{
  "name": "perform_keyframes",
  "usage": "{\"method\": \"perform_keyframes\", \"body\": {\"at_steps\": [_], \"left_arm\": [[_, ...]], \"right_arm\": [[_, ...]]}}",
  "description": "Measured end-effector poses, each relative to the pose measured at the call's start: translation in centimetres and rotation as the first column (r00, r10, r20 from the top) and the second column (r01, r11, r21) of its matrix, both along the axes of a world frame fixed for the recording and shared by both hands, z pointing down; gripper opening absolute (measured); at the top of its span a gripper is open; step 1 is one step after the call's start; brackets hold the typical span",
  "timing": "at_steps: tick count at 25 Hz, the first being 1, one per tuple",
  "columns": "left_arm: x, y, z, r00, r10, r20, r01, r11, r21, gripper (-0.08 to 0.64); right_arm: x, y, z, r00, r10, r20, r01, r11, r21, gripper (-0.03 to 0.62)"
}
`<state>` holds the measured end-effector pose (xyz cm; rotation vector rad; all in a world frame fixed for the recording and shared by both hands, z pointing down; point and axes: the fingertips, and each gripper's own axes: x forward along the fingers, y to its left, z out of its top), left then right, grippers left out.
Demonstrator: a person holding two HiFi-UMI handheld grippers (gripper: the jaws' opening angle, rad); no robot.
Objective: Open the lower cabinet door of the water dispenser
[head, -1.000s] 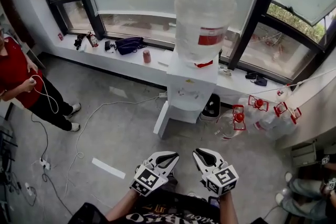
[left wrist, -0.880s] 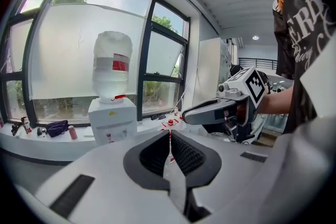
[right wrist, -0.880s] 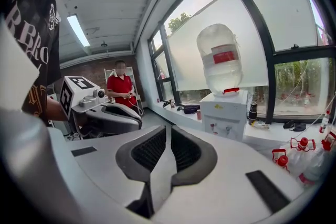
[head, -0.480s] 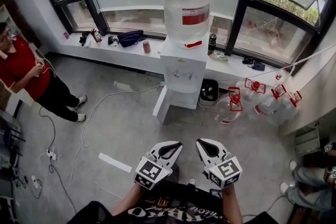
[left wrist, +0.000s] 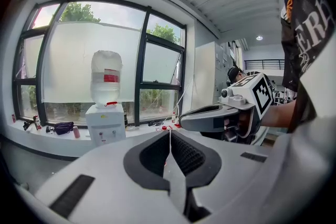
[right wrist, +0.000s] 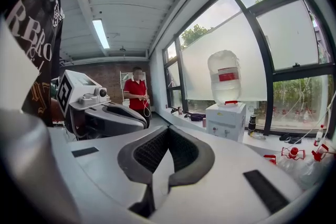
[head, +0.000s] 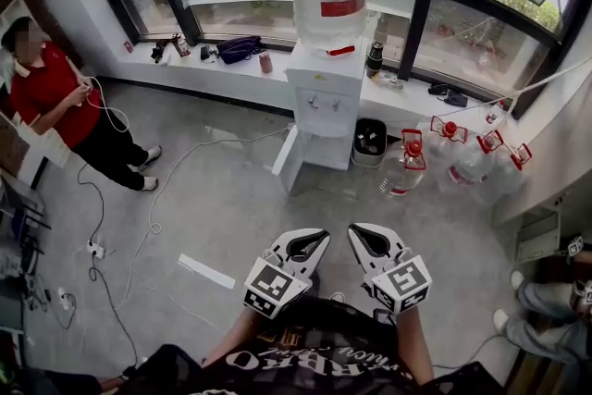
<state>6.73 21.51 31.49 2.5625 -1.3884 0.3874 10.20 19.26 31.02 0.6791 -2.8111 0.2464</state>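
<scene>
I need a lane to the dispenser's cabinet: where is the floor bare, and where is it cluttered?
Bare floor runs up to the water dispenser, between the white cable at left and the water jugs at right. Crowded: black bin and jugs beside the dispenser; its cabinet door stands open on the cable side.

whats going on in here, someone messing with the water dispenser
A person holds the left gripper and right gripper, both shut and empty, some way from the water dispenser by the window. Its lower door already stands open. A second person in red stands off to one side, holding a cable.
</scene>
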Motion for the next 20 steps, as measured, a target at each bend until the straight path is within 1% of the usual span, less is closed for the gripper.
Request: {"method": "perform_keyframes", "body": {"at_steps": [9,15,20], "left_arm": [[1.5,2.4,-0.9,1.0,-0.011,0.008,0.01,0.999,0.037,0.02],[2.3,3.4,-1.1,1.0,0.002,0.012,-0.002,0.999,0.048,0.02],[2.6,3.9,-0.8,1.0,-0.003,0.013,0.002,0.999,0.051,0.02]], "right_arm": [[1.1,2.7,-0.5,0.999,-0.035,-0.01,0.035,0.999,0.041,0.013],[1.5,3.7,-0.7,1.0,-0.028,-0.013,0.029,0.998,0.049,0.013],[2.0,4.0,-0.5,0.999,-0.03,-0.022,0.031,0.998,0.055,0.014]]}}
